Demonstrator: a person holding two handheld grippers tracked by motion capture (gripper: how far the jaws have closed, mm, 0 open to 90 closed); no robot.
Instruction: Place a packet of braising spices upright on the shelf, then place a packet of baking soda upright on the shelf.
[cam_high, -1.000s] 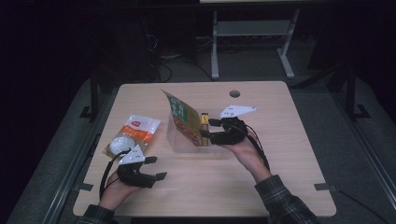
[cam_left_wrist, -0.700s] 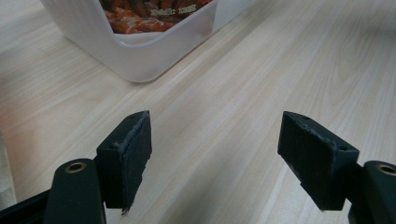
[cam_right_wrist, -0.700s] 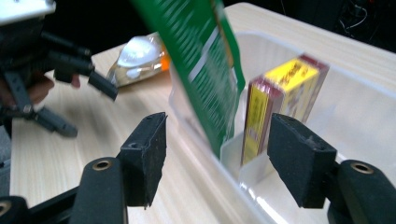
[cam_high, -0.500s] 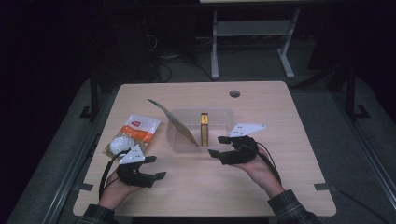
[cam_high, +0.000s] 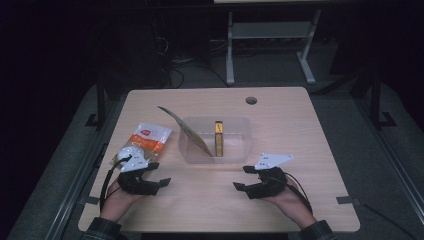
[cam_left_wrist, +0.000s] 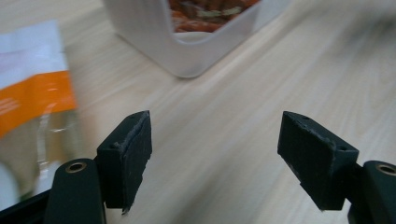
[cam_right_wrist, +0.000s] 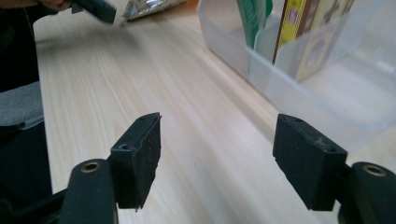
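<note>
**A:** What is seen from the high view?

**B:** The left gripper (cam_high: 159, 173) is held low over the near left of the table (cam_high: 300, 130), its hand (cam_high: 117, 197) coming in from the bottom edge; the jaws point right and stand wide with nothing between them; the orange snack bag (cam_high: 147, 139) lies just beyond it. The right gripper (cam_high: 244, 178) is held low near the front edge, its jaws pointed left; they have just been opening and nothing is gripped. The clear bin (cam_high: 216, 140) stands mid-table between the two, a yellow box (cam_high: 219, 137) upright inside and a flat pouch (cam_high: 185, 131) leaned over its left wall.

**A:** And the left gripper view?

**B:** Its jaws are seen spread wide above bare wood; the orange snack bag (cam_left_wrist: 32, 88) lies at the left, the clear bin (cam_left_wrist: 187, 37) ahead, well apart from the pads.

**A:** The right gripper view?

**B:** Again wide jaws over bare table; the clear bin (cam_right_wrist: 299, 79) stands ahead to the right, the yellow box (cam_right_wrist: 303, 28) upright within; the left gripper (cam_right_wrist: 93, 8) is glimpsed far off at the top left.
</note>
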